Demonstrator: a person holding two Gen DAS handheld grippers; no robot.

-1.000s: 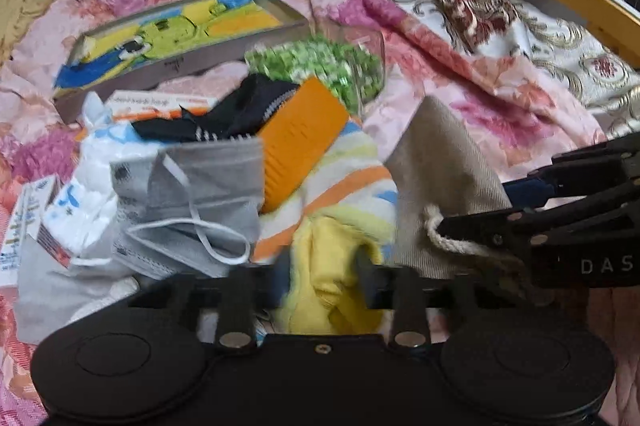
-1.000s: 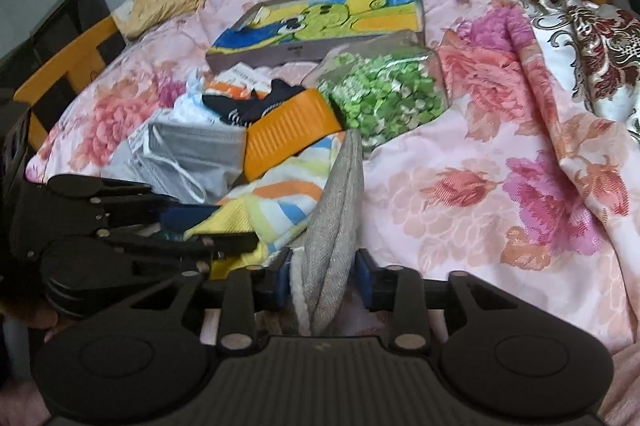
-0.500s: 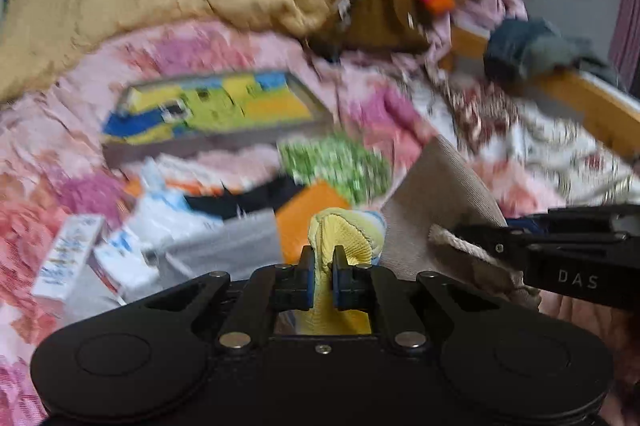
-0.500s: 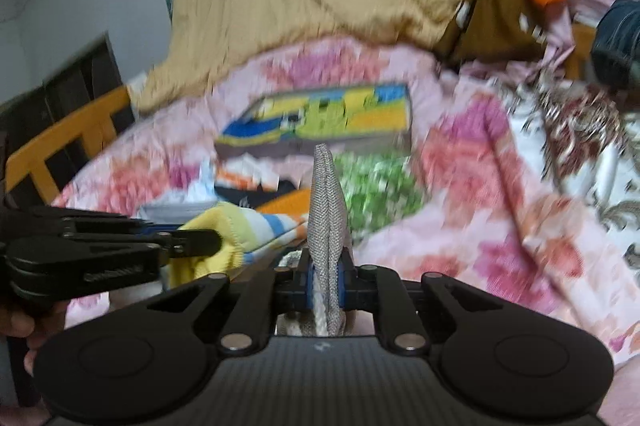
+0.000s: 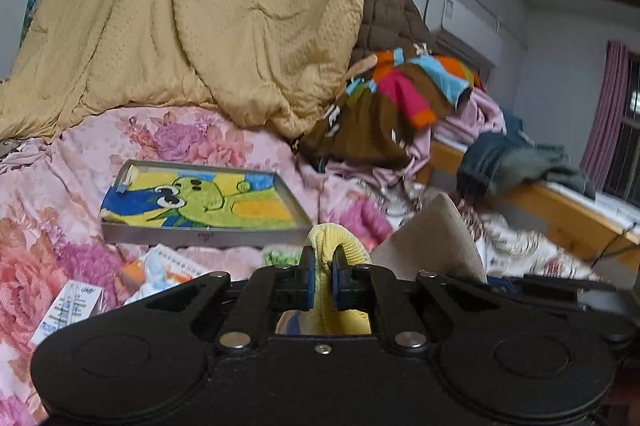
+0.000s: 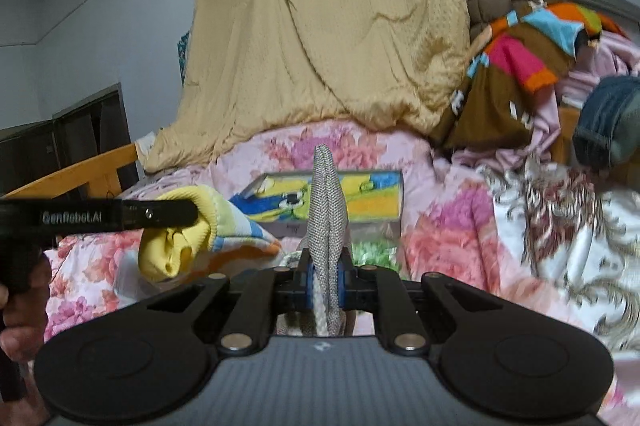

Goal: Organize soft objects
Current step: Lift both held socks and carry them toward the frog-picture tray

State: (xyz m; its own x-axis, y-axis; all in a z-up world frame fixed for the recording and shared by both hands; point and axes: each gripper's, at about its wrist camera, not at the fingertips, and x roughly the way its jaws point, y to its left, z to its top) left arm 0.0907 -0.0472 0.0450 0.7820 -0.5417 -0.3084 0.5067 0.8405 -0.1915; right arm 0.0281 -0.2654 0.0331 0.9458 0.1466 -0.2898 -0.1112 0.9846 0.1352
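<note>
My left gripper [image 5: 322, 268] is shut on a yellow cloth with pastel stripes [image 5: 334, 238], whose folded edge bulges above the pads. From the right wrist view, the same left gripper [image 6: 188, 212] holds the striped cloth [image 6: 192, 238] hanging clear of the bed, with a person's hand [image 6: 16, 306] behind it. My right gripper [image 6: 325, 280] is shut on a grey woven drawstring bag [image 6: 326, 210], which stands upright between the pads with its white cord [image 6: 320, 306] trailing down. In the left wrist view the bag [image 5: 436, 246] rises just right of the yellow cloth.
A shallow grey box with a cartoon frog cloth [image 5: 200, 202] lies on the floral bedspread [image 5: 60, 186]. A bag of green pieces [image 6: 372, 250], a medicine box [image 5: 68, 306] and packets lie below. A tan quilt [image 5: 200, 26], colourful clothing [image 5: 400, 86] and a wooden rail [image 5: 560, 210] surround the bed.
Both grippers closed, the left on the yellow cloth and the right on the grey bag. Both then rose from the pile and tilted up, bringing the quilt and wall into view.
</note>
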